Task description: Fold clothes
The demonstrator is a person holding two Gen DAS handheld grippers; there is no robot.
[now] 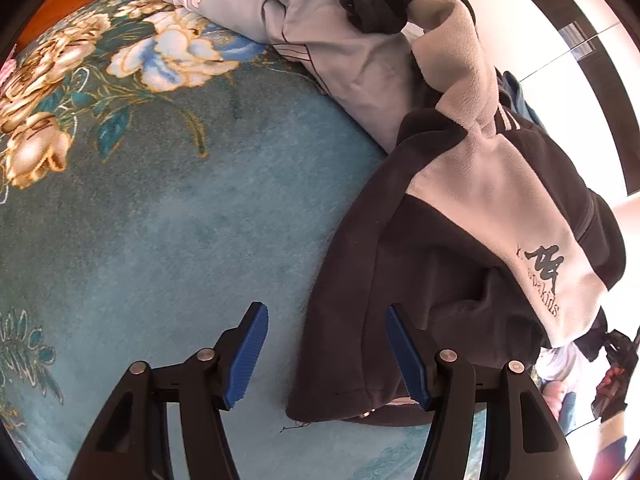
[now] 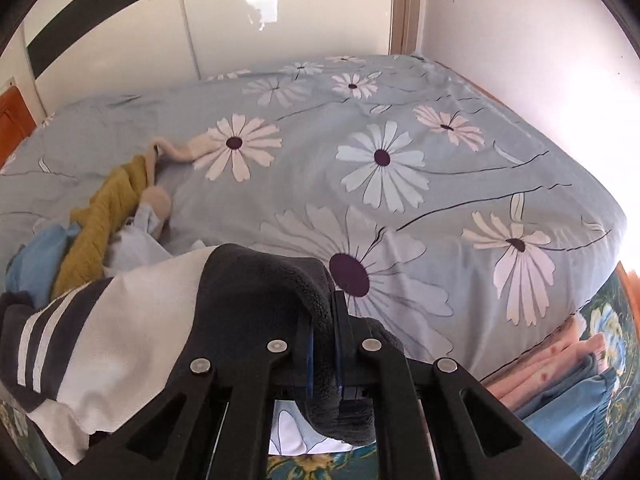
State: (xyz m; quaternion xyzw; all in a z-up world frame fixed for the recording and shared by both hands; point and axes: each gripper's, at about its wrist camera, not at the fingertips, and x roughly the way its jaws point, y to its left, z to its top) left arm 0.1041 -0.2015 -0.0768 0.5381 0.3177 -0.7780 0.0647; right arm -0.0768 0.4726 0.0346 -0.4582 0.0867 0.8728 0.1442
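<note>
A black and light grey fleece jacket (image 1: 452, 248) with a printed logo lies on the teal flowered blanket (image 1: 168, 220), and one sleeve trails up over the duvet. My left gripper (image 1: 325, 312) hangs open above the jacket's lower hem. The hem's corner lies between the blue pads without being pinched, and the right pad (image 1: 404, 356) stands over the dark cloth. My right gripper (image 2: 322, 320) is shut on a dark fleece fold of the same jacket (image 2: 256, 280). The cloth bulges over and under the fingers, and the white striped part drapes to the left.
A grey-blue duvet with daisies (image 2: 380, 168) covers the bed ahead. A heap of clothes with a mustard knit (image 2: 100, 220) lies at the left. Folded pink and blue garments (image 2: 560, 380) sit at the lower right. A white wardrobe (image 2: 280, 20) and a wall stand behind.
</note>
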